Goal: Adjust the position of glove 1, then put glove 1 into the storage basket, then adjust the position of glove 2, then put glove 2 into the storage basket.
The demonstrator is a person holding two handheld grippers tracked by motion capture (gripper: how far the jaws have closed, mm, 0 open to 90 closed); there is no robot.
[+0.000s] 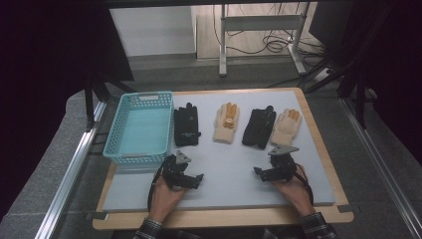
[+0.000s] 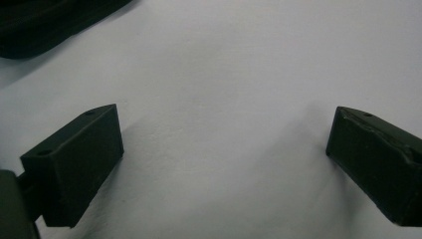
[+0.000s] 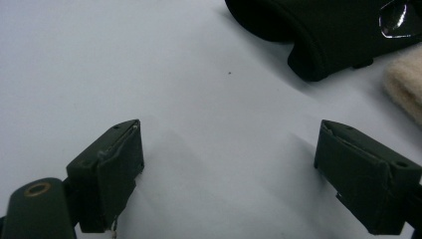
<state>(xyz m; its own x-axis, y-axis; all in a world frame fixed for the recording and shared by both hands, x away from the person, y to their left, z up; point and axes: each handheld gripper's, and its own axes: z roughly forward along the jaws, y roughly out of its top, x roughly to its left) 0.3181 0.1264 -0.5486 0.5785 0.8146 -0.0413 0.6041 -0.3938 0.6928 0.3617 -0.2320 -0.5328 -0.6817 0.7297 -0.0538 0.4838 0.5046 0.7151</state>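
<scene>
1. On the near part of the tabletop, both tools sit low over the pale grey mat, each held in a person's hand coming in from the bottom edge.
2. Left tool: jaws spread wide, nothing between them. Left gripper view shows bare mat in the gap, w/ a dark edge at the upper left corner, probably the cuff of the nearest black glove; too blurred to be sure.
3. Right tool: jaws also spread wide, empty. Right gripper view shows bare mat between them; ahead & to the right lies the cuff of a black glove, w/ a bit of cream knit glove just beside it at the right edge.
4. Four gloves lie in a row across the middle of the mat, fingers pointing away from the person.
5. Left to right in the high view: black glove, cream glove w/ orange-yellow fingers, second black glove, second cream glove.
6. The 2 right-hand gloves touch or slightly overlap; the 2 left-hand ones lie apart.
7. Turquoise plastic basket stands at the left side of the tabletop, just beside the first black glove; its inside looks empty.
8. Left tool is near the basket's near right corner & below the first black glove, not touching either. Right tool is just below the right-hand pair, apart from both.
</scene>
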